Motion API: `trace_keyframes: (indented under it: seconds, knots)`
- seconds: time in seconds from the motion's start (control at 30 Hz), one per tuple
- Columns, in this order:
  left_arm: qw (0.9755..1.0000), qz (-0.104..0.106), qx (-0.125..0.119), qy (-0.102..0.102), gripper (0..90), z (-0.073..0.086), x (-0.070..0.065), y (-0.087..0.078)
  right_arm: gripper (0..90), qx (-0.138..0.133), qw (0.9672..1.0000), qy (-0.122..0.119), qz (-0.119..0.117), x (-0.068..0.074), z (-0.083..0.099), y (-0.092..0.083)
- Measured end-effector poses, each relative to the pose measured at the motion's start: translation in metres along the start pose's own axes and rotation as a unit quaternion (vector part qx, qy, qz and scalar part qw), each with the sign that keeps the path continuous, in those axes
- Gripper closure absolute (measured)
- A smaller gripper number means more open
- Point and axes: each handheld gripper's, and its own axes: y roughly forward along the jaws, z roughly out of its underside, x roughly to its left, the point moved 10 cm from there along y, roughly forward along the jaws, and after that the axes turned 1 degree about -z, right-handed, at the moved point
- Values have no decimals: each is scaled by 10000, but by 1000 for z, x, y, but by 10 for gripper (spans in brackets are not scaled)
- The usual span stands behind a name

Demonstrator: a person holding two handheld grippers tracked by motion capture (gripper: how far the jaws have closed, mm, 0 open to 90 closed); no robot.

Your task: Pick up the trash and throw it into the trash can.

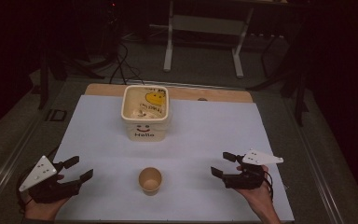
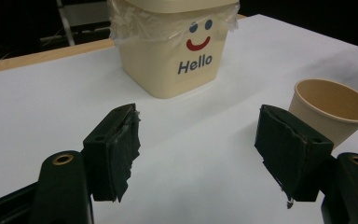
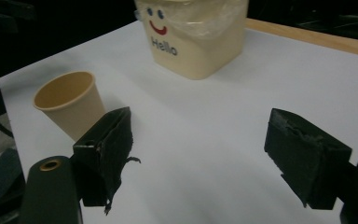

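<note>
A paper cup [image 1: 150, 180] stands upright and untouched on the white desk [image 1: 214, 140], between the left gripper [image 1: 74, 171] and the right gripper [image 1: 223, 164], both with jaws released and empty. The lined bin [image 1: 146, 113] waits behind it; the pickup has not begun.
</note>
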Motion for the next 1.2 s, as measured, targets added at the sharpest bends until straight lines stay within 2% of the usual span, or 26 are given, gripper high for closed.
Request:
trace_keyframes:
  seconds: [0.2,0.37,0.53,0.7,0.77,0.8,0.93,1.2]
  knots:
    - [10000,-10,-6,-1,304,0,1,0,226,1,9998,-84,-198,22,-16,20]
    - [10000,-17,-26,-26,304,0,2,-1,226,65,9991,-261,-339,44,-29,43]
    - [10000,-24,-16,-40,304,0,2,-1,226,265,9979,-387,-455,66,-36,63]
    - [10000,-52,-20,-52,304,0,4,-1,216,464,9965,-413,-559,84,-42,80]
    - [10000,-49,-9,-67,304,1,4,-1,211,521,9962,-419,-563,87,-42,83]
    - [10000,-49,-8,-62,303,1,4,-1,202,703,9957,-403,-458,91,-43,89]
    - [10000,-48,2,-50,304,1,5,-1,200,855,9947,-350,-448,96,-45,97]
    - [10000,-40,17,-42,304,2,5,0,173,1409,9889,-263,-394,105,-48,113]
